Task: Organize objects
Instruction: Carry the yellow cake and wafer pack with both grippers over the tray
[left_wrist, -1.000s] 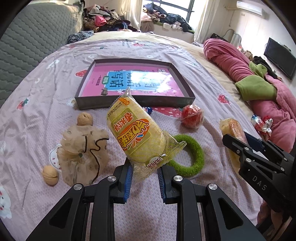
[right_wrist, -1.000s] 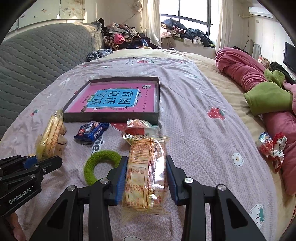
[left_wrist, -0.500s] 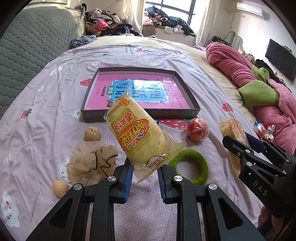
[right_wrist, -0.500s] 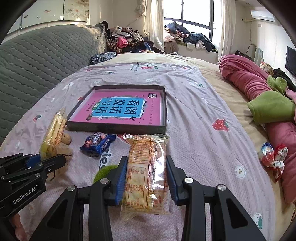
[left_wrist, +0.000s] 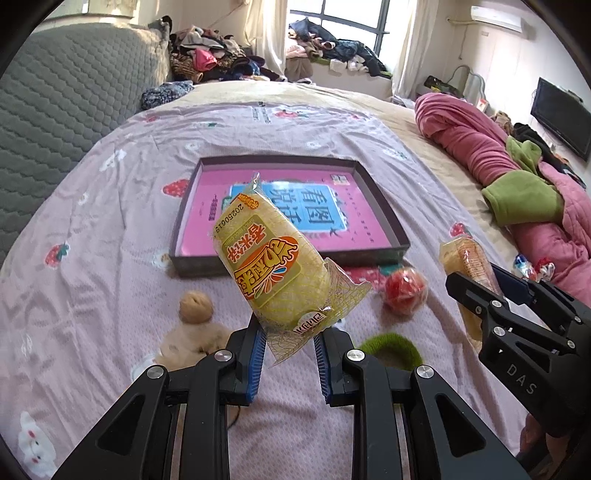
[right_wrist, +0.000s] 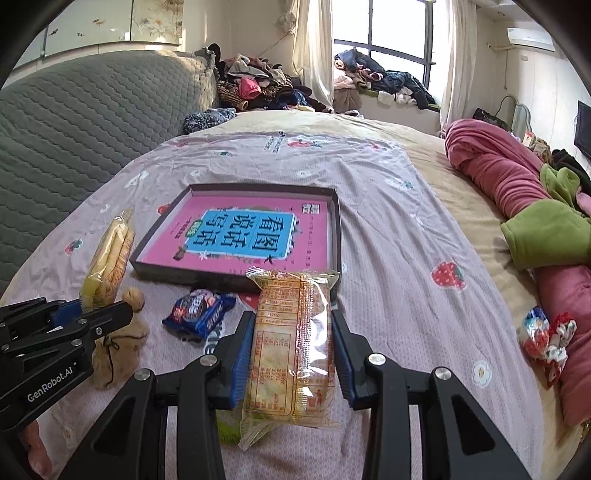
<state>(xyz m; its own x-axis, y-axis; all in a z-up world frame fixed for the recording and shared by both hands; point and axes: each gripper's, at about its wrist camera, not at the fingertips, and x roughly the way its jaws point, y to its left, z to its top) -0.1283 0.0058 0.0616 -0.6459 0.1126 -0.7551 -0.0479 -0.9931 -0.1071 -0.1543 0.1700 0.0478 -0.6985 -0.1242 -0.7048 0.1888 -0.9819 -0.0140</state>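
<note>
A pink-and-blue book (right_wrist: 243, 236) is held in the shallow dark box (right_wrist: 338, 221) on the bedspread (right_wrist: 388, 236). In front, a yellow snack pack (left_wrist: 269, 266) is pinched by the left gripper (left_wrist: 289, 350), and a clear cracker pack (right_wrist: 291, 343) is clamped by the right gripper (right_wrist: 291, 354).

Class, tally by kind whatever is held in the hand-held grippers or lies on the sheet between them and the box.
Wrapped snacks: 4 (yellow pack, clear cracker pack, blue packet, red snack)
Walnut in view: 1
Green ring: 1
Beige cloth pouch: 1
Total: 7
</note>
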